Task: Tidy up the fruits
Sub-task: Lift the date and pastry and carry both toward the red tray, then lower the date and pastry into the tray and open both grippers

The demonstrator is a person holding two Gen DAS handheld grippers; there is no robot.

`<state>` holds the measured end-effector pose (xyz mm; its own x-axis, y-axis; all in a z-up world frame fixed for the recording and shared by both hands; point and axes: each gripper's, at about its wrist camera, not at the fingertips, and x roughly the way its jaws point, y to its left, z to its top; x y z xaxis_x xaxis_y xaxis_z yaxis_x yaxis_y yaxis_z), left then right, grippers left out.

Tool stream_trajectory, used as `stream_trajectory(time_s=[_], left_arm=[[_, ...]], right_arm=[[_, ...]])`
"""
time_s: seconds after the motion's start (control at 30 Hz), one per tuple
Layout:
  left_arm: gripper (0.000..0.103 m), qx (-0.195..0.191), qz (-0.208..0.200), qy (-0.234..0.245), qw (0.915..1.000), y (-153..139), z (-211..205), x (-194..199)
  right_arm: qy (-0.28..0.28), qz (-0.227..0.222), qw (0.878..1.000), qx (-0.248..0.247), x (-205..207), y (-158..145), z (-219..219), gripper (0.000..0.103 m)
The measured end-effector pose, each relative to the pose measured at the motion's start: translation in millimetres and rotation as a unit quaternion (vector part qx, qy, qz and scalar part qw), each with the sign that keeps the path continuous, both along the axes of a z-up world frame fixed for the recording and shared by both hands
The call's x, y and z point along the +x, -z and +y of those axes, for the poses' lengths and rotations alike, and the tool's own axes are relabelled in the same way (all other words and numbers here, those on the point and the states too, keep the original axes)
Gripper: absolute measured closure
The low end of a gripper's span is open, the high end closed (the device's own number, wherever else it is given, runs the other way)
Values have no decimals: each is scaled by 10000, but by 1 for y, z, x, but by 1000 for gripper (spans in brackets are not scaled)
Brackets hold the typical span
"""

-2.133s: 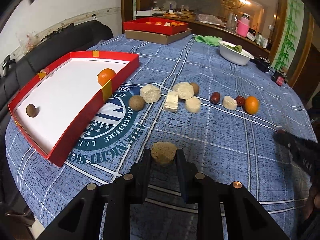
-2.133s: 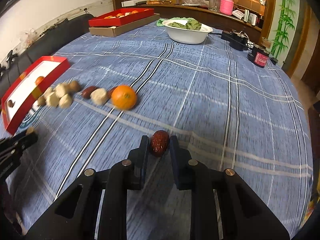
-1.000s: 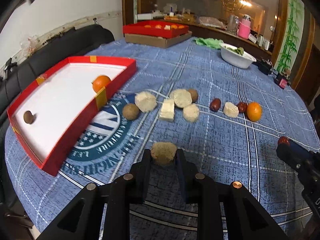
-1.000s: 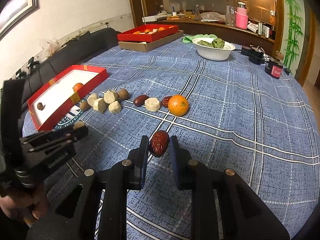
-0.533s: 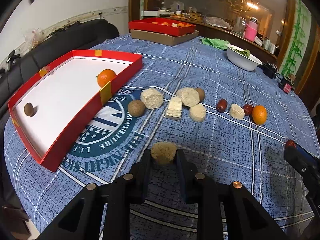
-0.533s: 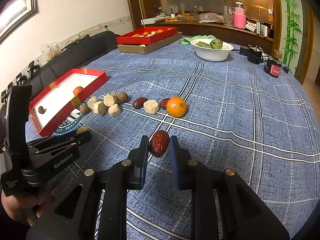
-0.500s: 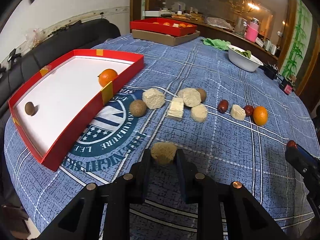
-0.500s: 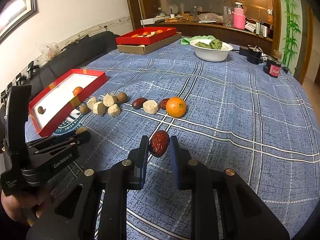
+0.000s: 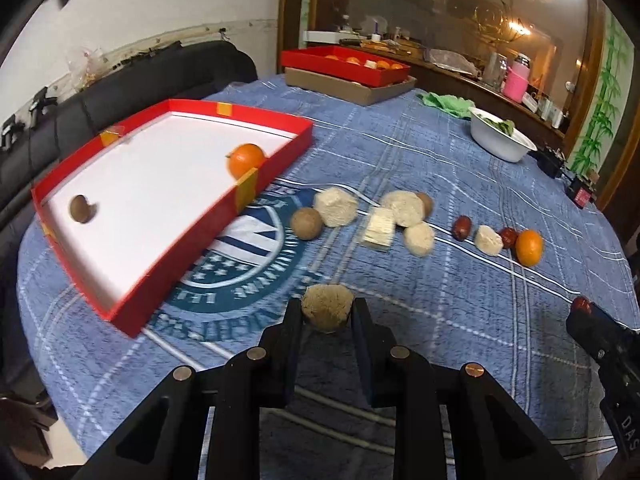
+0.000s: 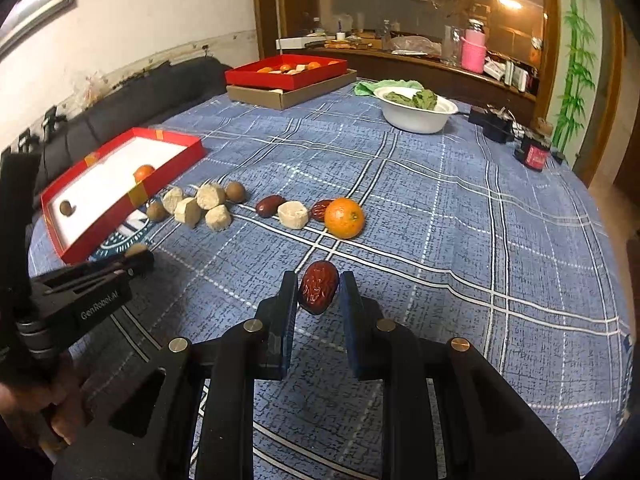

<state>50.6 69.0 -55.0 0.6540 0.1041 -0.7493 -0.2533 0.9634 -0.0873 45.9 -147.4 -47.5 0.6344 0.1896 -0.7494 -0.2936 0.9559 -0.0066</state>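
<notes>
My left gripper [image 9: 326,312] is shut on a rough tan lump [image 9: 327,307] and holds it above the blue cloth, right of the red tray [image 9: 132,316]. The tray holds an orange [image 9: 245,159] and a brown round fruit [image 9: 81,209]. My right gripper [image 10: 319,292] is shut on a red date [image 10: 318,292] above the cloth. A row of tan lumps, brown fruits, dates and an orange [image 10: 344,217] lies on the cloth between the tray and the right gripper. The left gripper also shows in the right wrist view [image 10: 136,258], and the right gripper's tip shows in the left wrist view [image 9: 582,306].
A second red tray on a cardboard box [image 10: 290,76] stands at the far side. A white bowl of greens [image 10: 416,112] and small black devices [image 10: 496,124] sit at the far right. A dark sofa [image 9: 120,84] runs along the left.
The left gripper has shifted slightly left and nearer the red tray with its lump. The right gripper still holds the date and has barely moved.
</notes>
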Motion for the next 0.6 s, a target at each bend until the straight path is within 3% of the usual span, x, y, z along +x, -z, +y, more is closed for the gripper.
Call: stream_trajectory(time_s=[0.27,0.6], left_arm=[[79,185,-371,-720,9965,-27,55,-17],[80,205,-345,-1535,9873,-31,131,-23]], right_arm=[[-714,52,9974,105,-2,-5,53,83],[-1718,-59,9844,363,4,-18,134,83]])
